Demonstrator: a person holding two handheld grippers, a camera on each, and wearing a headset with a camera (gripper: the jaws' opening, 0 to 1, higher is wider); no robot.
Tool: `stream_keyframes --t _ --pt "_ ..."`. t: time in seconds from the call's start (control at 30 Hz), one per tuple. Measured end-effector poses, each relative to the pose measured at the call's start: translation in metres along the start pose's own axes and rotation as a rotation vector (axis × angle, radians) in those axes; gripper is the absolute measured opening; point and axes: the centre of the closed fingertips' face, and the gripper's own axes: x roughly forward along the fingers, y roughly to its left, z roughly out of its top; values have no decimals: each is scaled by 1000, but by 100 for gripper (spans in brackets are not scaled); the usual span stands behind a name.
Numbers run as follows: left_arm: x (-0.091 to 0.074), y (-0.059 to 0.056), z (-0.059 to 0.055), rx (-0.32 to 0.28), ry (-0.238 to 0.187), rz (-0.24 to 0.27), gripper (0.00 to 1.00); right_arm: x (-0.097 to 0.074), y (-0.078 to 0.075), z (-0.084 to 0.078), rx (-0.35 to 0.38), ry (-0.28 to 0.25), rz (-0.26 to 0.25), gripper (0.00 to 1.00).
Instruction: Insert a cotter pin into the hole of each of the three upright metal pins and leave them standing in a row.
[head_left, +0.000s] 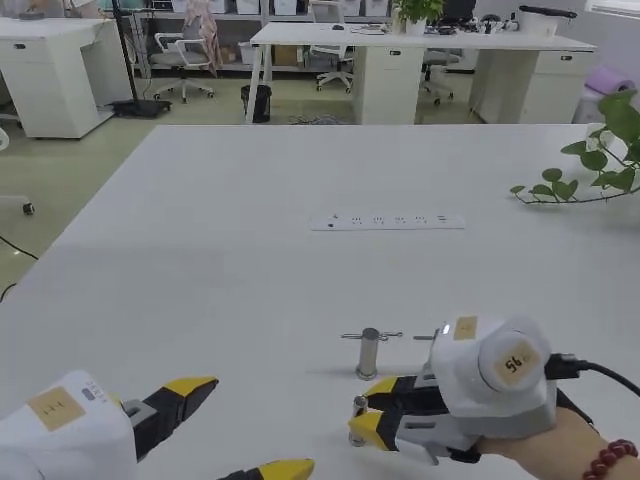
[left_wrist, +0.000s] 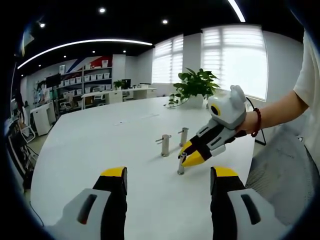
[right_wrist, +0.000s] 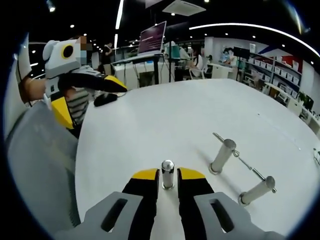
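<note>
The white left claw (head_left: 250, 426) and right claw (head_left: 363, 408) have yellow-tipped black jaws; the person wears a red bead bracelet (head_left: 607, 459).

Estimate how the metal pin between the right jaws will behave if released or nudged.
Probably tippy: the metal pin is tall and narrow, standing on a small base on the smooth table. Likely slippery in the right gripper: a polished round shaft between the jaws. If toppled it would probably roll; its shaft looks bare, unlike the neighbouring pin crossed by a cotter pin.
</note>
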Motion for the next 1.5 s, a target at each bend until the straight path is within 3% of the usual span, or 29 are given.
stream_keyframes --t 0.27,0.5,0.77,1.1,1.5 --pt "0 0 0 -1 -2 2 68 -4 2 4 47 -11 9 22" --pt "0 0 2 -2 -10 6 70 -13 5 17 73 -32 28 26" --pt "0 -1 2 -5 -15 5 71 -26 -3 35 97 -50 27 28" --pt "0 0 2 2 -13 6 72 -39 -36 62 121 -63 -1 29" --pt "1 2 1 2 -15 5 71 -37 -79 63 83 16 -41 26"
